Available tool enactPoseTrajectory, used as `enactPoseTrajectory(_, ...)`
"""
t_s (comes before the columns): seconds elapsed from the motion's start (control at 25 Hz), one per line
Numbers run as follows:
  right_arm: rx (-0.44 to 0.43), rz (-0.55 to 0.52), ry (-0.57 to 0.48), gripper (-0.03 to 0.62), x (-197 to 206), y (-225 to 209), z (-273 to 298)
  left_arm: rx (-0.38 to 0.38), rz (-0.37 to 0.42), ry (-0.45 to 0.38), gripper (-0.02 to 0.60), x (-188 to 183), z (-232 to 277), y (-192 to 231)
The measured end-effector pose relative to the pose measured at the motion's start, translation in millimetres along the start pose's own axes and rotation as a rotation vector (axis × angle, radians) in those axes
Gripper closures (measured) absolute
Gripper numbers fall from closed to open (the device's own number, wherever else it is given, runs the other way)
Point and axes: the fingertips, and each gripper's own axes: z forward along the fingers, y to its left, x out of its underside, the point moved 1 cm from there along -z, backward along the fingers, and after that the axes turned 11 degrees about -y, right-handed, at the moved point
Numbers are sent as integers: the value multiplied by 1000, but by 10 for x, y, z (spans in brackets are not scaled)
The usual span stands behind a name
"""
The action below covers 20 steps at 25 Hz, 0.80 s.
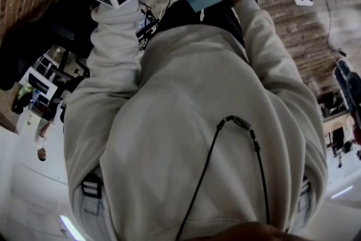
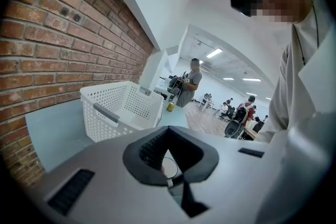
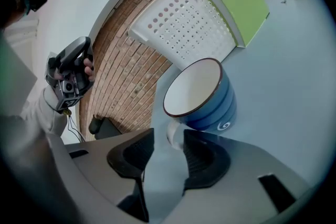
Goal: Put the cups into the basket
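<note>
The basket looks empty. The right claw, spread, straddles the handle of the blue cup on the counter. The left claw is pressed together, empty.

FREE: bare table right of the blue cup; basket open on top | BLOCKED: brick wall along the table's left edge, just beside basket; green board leaning on basket; cup standing near side of basket

L tool jaws together, R tool jaws apart.
</note>
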Motion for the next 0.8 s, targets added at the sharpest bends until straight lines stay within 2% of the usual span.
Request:
enactPoseTrajectory(0.08, 30, -25, -8, 523, -9, -60, 1, -8, -6, 5, 583, 30, -39, 44)
enactPoseTrajectory(0.28, 52, -80, -8, 537, -69, -82, 16, -14, -16, 16, 583, 98, -62, 91)
enactPoseTrajectory(0.48, 32, -100, -10, 542, -133, -138, 5, -18, -20, 19, 583, 144, 13, 104)
enactPoseTrajectory(0.8, 9, -156, 8, 543, -106, -75, 9, -43, -3, -8, 583, -20, -51, 159)
